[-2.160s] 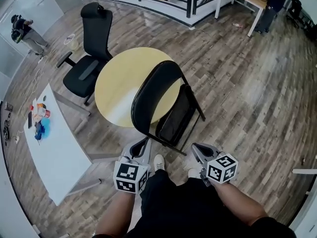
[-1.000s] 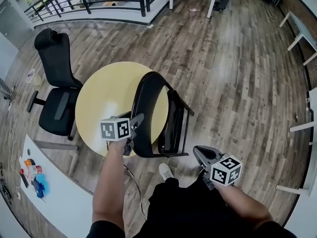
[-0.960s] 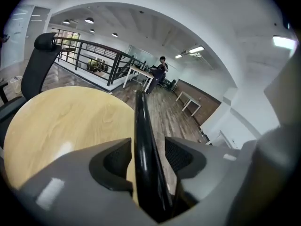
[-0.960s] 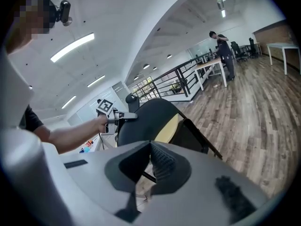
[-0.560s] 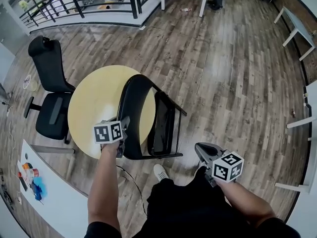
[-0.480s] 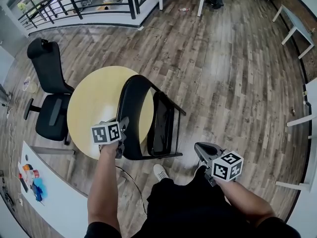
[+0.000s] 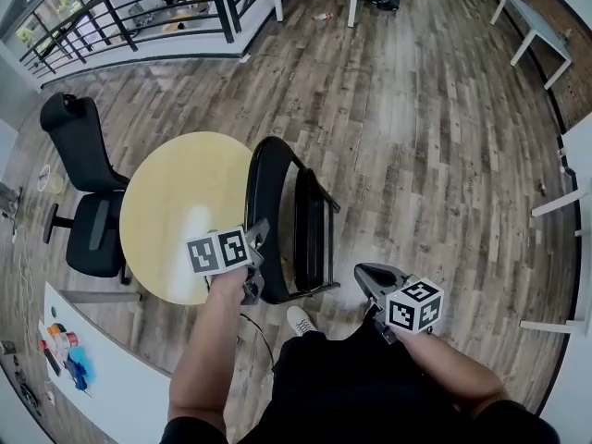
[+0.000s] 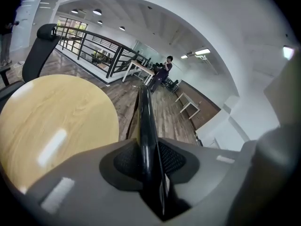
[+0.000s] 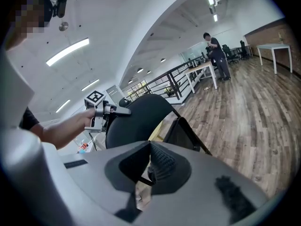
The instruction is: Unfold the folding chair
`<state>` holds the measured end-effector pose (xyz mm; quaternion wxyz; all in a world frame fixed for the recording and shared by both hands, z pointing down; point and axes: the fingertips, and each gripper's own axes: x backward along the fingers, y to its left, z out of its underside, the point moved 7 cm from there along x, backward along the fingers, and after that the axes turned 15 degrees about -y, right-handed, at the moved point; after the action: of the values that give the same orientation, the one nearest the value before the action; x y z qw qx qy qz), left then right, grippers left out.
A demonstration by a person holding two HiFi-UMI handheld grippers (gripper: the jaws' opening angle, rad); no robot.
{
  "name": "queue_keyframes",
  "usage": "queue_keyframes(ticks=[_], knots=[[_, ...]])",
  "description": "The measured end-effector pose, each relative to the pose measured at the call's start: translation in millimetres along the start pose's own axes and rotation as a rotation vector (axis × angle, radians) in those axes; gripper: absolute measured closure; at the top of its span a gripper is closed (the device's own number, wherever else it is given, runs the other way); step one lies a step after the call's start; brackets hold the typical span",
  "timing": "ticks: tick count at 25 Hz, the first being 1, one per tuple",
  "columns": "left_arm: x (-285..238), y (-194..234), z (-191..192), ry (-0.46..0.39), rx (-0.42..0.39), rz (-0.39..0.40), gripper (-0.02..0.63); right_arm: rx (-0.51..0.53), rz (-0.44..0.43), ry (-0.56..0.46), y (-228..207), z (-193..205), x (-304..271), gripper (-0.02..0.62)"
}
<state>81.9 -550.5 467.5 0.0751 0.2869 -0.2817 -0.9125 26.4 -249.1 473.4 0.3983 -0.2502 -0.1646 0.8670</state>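
Head view: the folding chair [image 7: 266, 188] is pinched at its backrest by the left gripper [image 7: 254, 265], whose jaws have just been closing, with the folded seat [image 7: 310, 234] left on the right, nearest the shut, empty right gripper [image 7: 370, 278].

Bright, even light falls from white ceiling strip lamps [image 9: 68, 52]. Soft glare marks the round pale-yellow tabletop [image 7: 162, 178]; fisheye distortion curves every edge.

White table [image 7: 118, 379] partly off-frame

a round table [image 7: 166, 202] stands just beside the folding chair [image 7: 263, 192], blocking that side; wide wood floor [image 7: 435, 137] lies open on its other side.
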Motion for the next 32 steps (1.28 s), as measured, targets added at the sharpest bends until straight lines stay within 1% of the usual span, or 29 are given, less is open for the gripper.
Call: queue_keyframes(ticks=[3,5,6,8,9,11,12,15,17,22,27,32], knots=[[-6,-25,6,0.001,0.025,0.024,0.503,0.006,-0.005,0.029,-6,11,2,0.59],[-10,-41,9,0.004,0.001,0.021,0.497,0.01,-0.01,0.057,-13,19,3,0.588],[-12,-49,10,0.004,-0.016,0.018,0.494,0.002,-0.009,0.066,-18,23,3,0.58],[-14,-62,14,-0.005,-0.041,0.012,0.503,-0.026,0.008,0.076,-31,29,3,0.535],[-16,-68,16,-0.008,-0.048,0.008,0.503,-0.045,0.017,0.081,-40,31,2,0.525],[-20,-83,20,-0.01,-0.053,0.001,0.503,-0.107,0.015,0.089,-63,36,-3,0.515],[-23,-91,22,-0.009,-0.058,-0.005,0.503,-0.155,0.006,0.09,-75,39,-7,0.512],[-27,-109,28,-0.003,-0.08,-0.026,0.506,-0.34,-0.032,0.084,-106,56,-32,0.502],[-28,-119,31,-0.006,-0.09,-0.038,0.506,-0.434,-0.048,0.085,-123,66,-54,0.495],[-40,-148,42,0.0,-0.13,-0.068,0.506,-0.507,-0.076,0.108,-162,73,-89,0.471],[-50,-171,49,0.003,-0.16,-0.093,0.506,-0.567,-0.123,0.199,-185,86,-99,0.451],[-52,-190,55,0.001,-0.18,-0.112,0.506,-0.658,-0.235,0.241,-188,94,-108,0.449]])
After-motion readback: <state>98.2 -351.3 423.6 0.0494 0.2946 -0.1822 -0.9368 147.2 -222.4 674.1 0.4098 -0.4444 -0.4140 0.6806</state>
